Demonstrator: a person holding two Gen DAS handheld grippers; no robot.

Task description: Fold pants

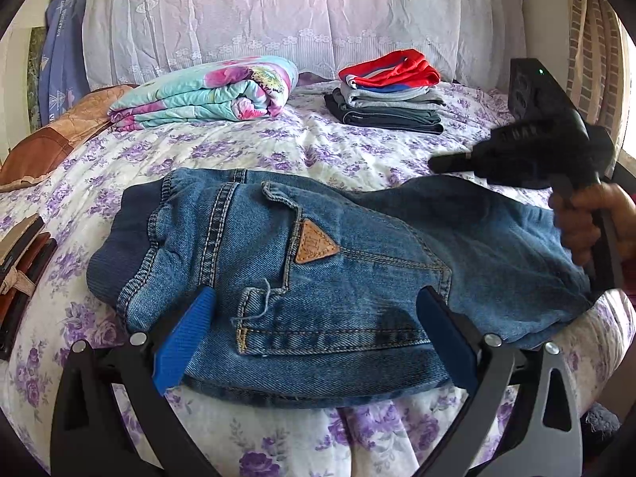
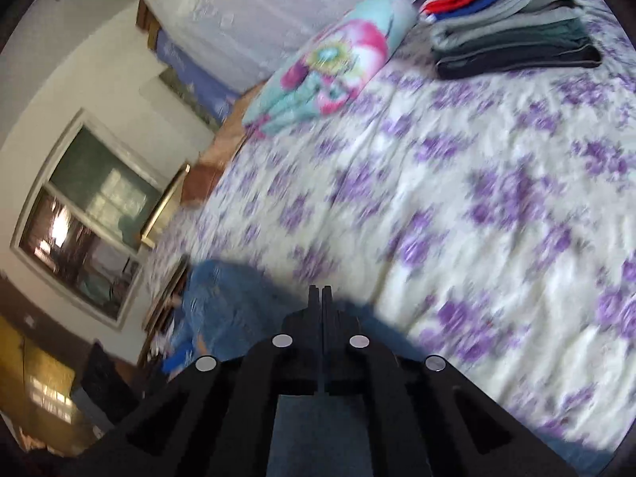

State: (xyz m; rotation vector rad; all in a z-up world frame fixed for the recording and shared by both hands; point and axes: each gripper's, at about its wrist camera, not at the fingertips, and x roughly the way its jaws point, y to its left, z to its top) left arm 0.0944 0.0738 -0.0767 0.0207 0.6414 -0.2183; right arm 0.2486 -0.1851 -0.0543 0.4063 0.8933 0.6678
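Folded blue jeans [image 1: 318, 262] with a tan triangular patch lie across the purple-flowered bedspread [image 1: 238, 151]. My left gripper [image 1: 317, 294] is open, and its blue pads [image 1: 187, 334] stand wide apart over the jeans' near edge, one on each side. A hand [image 1: 588, 230] holds my right gripper [image 1: 437, 165] at the right, its tip above the bed just past the jeans' far edge. In the blurred right wrist view this gripper [image 2: 321, 290] is shut, with nothing visible between its fingers. The jeans [image 2: 222, 298] show below and to its left.
A stack of folded clothes [image 1: 387, 95] with a red piece on top sits at the back of the bed, beside a folded floral quilt [image 1: 206, 95]. A brown pillow [image 1: 59, 139] and dark flat items [image 1: 20, 262] lie at the left edge. A window [image 2: 91, 218] is on the wall.
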